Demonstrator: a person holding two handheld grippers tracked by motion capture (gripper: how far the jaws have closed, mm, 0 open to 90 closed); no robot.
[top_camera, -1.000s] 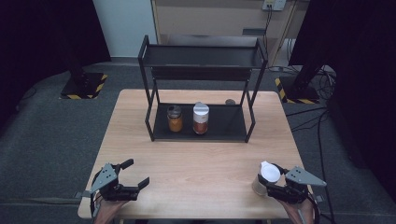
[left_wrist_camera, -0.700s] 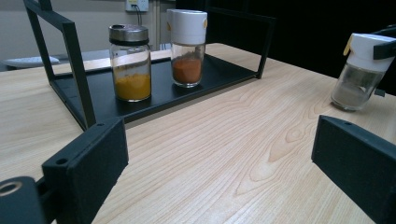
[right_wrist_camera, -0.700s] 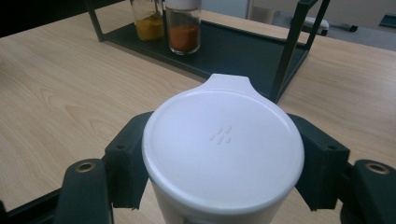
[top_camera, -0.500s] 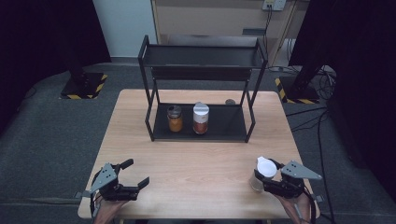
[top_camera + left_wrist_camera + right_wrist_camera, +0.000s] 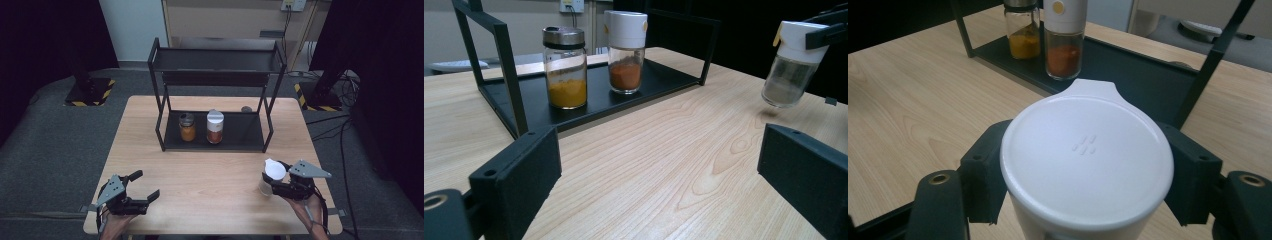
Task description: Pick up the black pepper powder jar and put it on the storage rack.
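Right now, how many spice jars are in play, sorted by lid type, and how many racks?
White-lidded jars: 2, one on the rack's bottom shelf, one held off the table in the right claw.
Metal-lidded jar: 1, with yellow powder.
Black rack: 1.
Total: 4.

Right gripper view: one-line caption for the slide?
Right gripper shut on a white-capped jar, with the rack and its two spice jars beyond.

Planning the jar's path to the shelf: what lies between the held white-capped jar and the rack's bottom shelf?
Bare wood: in the high view, nothing lies on the table between the jar in the right gripper and the rack.
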